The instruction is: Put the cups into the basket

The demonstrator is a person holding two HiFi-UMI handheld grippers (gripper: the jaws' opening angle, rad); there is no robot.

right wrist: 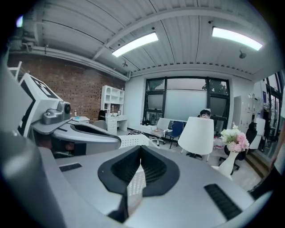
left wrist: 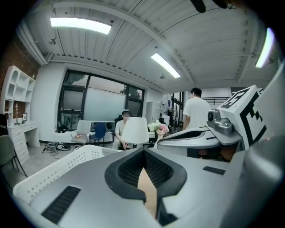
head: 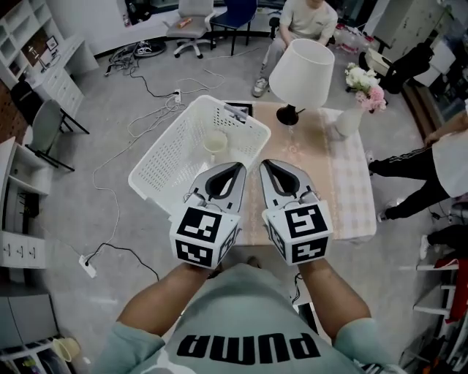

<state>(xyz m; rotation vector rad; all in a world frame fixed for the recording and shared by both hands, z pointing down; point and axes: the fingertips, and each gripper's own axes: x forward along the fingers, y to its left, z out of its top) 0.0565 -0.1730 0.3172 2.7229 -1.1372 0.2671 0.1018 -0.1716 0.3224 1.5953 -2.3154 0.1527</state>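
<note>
A white slotted basket [head: 157,157] stands on the left part of the table, hanging over its left edge. One pale cup [head: 215,142] stands upright inside it, near the far right corner. My left gripper [head: 235,166] and right gripper [head: 268,163] hover side by side close to my body, above the table's near end. Both are shut with their tips meeting and nothing between them. In the left gripper view my left gripper [left wrist: 143,150] points over the basket's rim [left wrist: 58,171]. In the right gripper view my right gripper [right wrist: 140,148] points toward the lamp.
On the long table [head: 322,190] stand a white-shaded lamp [head: 301,69] and a vase of flowers [head: 351,117] at the far end. One person sits beyond the table [head: 307,18] and another stands at the right [head: 439,157]. Cables [head: 146,117] run over the floor at the left.
</note>
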